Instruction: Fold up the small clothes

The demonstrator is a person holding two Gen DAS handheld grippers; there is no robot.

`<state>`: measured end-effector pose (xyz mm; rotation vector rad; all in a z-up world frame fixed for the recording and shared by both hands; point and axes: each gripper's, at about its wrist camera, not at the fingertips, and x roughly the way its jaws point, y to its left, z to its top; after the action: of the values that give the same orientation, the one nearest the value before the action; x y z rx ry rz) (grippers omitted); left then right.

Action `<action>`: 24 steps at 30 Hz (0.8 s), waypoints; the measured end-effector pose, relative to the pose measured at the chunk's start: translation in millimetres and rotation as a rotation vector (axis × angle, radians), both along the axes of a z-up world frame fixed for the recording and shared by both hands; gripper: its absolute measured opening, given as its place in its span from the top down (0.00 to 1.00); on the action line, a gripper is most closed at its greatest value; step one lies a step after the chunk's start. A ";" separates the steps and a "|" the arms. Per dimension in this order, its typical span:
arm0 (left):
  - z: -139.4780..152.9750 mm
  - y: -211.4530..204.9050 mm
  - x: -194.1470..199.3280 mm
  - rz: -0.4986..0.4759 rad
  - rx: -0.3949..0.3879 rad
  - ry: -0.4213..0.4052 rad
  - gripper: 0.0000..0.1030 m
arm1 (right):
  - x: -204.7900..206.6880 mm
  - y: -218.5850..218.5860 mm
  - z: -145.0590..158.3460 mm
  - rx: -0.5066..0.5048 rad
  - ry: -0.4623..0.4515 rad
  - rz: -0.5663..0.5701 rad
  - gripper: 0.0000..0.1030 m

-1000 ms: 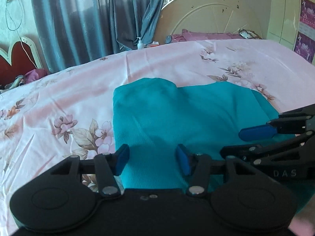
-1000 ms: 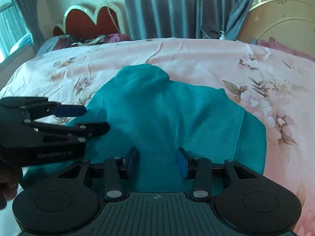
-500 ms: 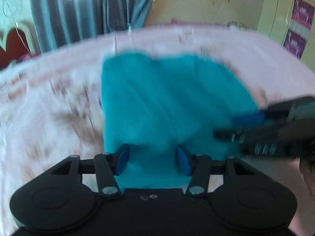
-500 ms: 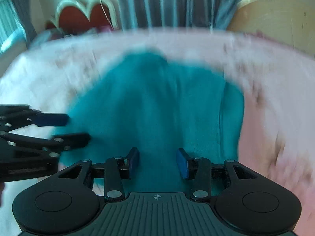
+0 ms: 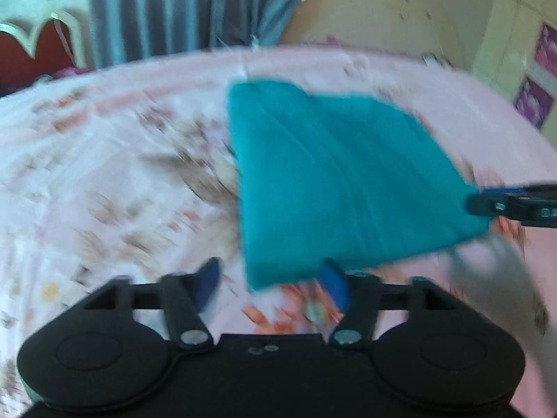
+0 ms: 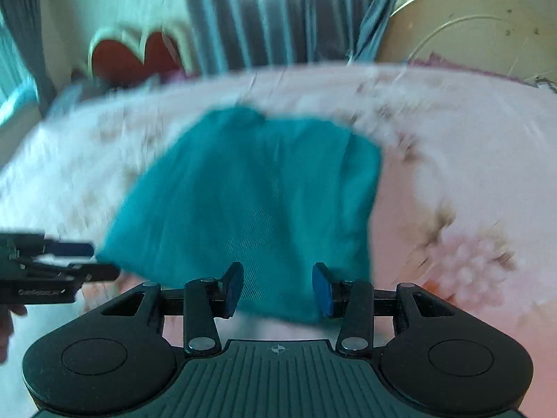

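The teal garment [image 5: 334, 188] lies folded on the floral bed sheet [image 5: 104, 181]. Left gripper [image 5: 271, 282]: jaws opening, only the cloth's near corner between them, unpressed. Right gripper [image 6: 276, 287]: jaws apart, garment edge between them, no clamping.

Your left wrist view: angled down over bed [image 5: 104, 181], close, facing curtains [image 5: 181, 10]. Your right wrist view: same tilt, same facing. Both share teal cloth [image 5: 334, 181], headboard [image 6: 135, 55], each other's gripper at frame edge.
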<state>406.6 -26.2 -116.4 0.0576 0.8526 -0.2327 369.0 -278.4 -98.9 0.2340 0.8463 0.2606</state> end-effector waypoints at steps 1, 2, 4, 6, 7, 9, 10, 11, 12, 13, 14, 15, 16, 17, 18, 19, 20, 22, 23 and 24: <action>5.7 2.8 2.7 0.014 -0.005 -0.025 0.13 | 3.3 -10.6 -0.1 0.029 0.008 -0.029 0.58; 10.3 4.0 7.1 0.021 -0.018 -0.045 0.13 | 8.8 -24.9 -1.9 0.072 0.025 -0.065 0.58; 13.8 2.5 23.1 0.024 -0.035 -0.041 0.14 | 19.7 -46.6 -7.5 0.148 0.065 -0.129 0.58; 11.3 0.3 42.8 0.024 -0.078 -0.020 0.16 | 33.9 -66.1 -16.9 0.255 0.115 -0.157 0.57; 7.8 0.2 52.5 0.032 -0.105 0.006 0.19 | 40.2 -73.8 -22.1 0.295 0.140 -0.173 0.57; 0.5 2.4 67.7 0.056 -0.164 0.053 0.20 | 52.4 -84.8 -32.5 0.358 0.175 -0.189 0.57; -2.6 4.1 73.5 0.074 -0.178 0.067 0.21 | 57.7 -88.8 -33.9 0.375 0.186 -0.192 0.57; -5.3 5.6 77.3 0.086 -0.188 0.083 0.22 | 60.0 -91.7 -34.0 0.370 0.183 -0.199 0.57; -6.8 7.9 78.0 0.096 -0.197 0.090 0.22 | 58.8 -92.0 -30.6 0.355 0.156 -0.178 0.58; -7.6 9.7 78.0 0.103 -0.206 0.092 0.23 | 57.5 -88.9 -25.4 0.345 0.128 -0.131 0.58; -8.6 11.0 76.7 0.109 -0.212 0.101 0.25 | 55.7 -85.1 -23.4 0.344 0.125 -0.082 0.58; -9.0 11.5 74.9 0.111 -0.219 0.109 0.27 | 52.9 -80.3 -21.2 0.330 0.127 -0.035 0.58; -7.6 12.0 70.8 0.111 -0.227 0.101 0.31 | 48.1 -74.7 -17.0 0.288 0.116 0.006 0.58; -6.4 12.3 66.2 0.113 -0.225 0.090 0.31 | 43.1 -71.2 -13.7 0.256 0.114 0.035 0.58; -7.0 12.3 62.4 0.115 -0.212 0.091 0.32 | 39.2 -69.2 -13.7 0.248 0.124 0.056 0.58; -8.0 12.4 58.3 0.115 -0.207 0.098 0.33 | 35.2 -68.8 -14.8 0.255 0.147 0.066 0.58; -10.1 12.9 54.6 0.115 -0.212 0.103 0.37 | 31.1 -68.5 -16.9 0.267 0.170 0.064 0.58; -17.0 13.7 49.4 0.105 -0.226 0.122 0.41 | 25.7 -62.8 -23.0 0.275 0.200 0.080 0.58; -21.5 13.6 49.1 0.102 -0.229 0.136 0.44 | 26.3 -58.6 -26.0 0.262 0.203 0.082 0.58; -24.4 14.2 49.1 0.104 -0.237 0.142 0.45 | 27.9 -52.9 -28.8 0.236 0.196 0.084 0.65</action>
<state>455.6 -12.1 -140.8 -0.2267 0.9608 -0.2403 396.9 -331.3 -127.7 0.4506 1.0210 0.4226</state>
